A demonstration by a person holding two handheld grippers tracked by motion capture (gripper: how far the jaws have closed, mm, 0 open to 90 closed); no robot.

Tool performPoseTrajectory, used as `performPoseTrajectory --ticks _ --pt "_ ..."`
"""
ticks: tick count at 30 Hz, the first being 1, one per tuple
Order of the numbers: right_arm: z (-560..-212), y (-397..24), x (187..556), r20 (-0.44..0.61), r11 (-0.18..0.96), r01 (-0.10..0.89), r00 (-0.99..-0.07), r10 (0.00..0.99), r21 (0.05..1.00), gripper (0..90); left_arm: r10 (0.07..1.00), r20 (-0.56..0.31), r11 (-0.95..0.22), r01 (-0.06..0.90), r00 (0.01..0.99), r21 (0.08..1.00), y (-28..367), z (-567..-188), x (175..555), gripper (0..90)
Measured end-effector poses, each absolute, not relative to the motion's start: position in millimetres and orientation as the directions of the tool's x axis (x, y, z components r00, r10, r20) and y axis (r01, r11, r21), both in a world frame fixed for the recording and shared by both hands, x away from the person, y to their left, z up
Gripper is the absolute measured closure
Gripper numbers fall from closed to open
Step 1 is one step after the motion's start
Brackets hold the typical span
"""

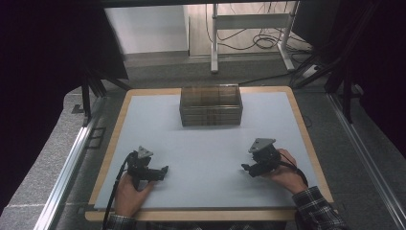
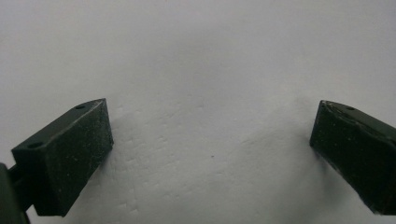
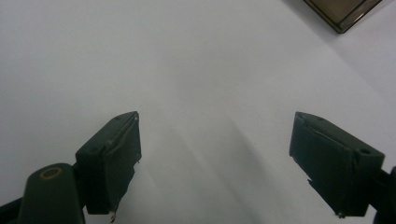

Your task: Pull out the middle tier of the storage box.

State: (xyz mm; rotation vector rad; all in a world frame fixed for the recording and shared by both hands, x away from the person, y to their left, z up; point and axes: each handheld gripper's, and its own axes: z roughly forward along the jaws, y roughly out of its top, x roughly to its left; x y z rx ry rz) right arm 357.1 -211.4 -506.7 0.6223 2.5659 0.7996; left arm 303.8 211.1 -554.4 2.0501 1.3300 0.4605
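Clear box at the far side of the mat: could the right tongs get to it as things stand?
Probably yes. The right tongs stand open and hold nothing, and only bare white mat lies between them and the clear box. They point inward rather than at the box, so the hand would need to turn.

the table top [image 1: 201, 143] is covered by a pale grey-white sheet, matt and smooth from above; close up in the left gripper view the sheet [image 2: 196, 70] looks faintly dimpled, like paper or thin mat. a light wood edge [image 1: 111, 143] frames it, with a dull finish. the box [image 1: 210, 105] is see-through brownish plastic, glossy, with a shiny rim in the right gripper view [image 3: 343, 14]. the left gripper [image 1: 164, 171] and right gripper [image 1: 244, 167] are black and matt; their pads [image 2: 70, 154] look like rubber or foam, finely speckled and slightly rough, and the right ones [image 3: 114, 158] are wrapped in dull tape with frayed edges. a grey plate [image 1: 262, 144] looks like matt plastic or metal. the sleeve [image 1: 316, 206] is checked cloth.
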Motion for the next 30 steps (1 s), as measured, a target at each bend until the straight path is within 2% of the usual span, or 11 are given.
performPoseTrajectory --ticks 30 --pt "-500.0 -185.5 364.2 -0.390 0.820 0.173 -0.814 0.431 0.546 21.4 0.903 -0.052 -0.281 0.678 0.426 0.680 211.1 -554.4 303.8 0.0"
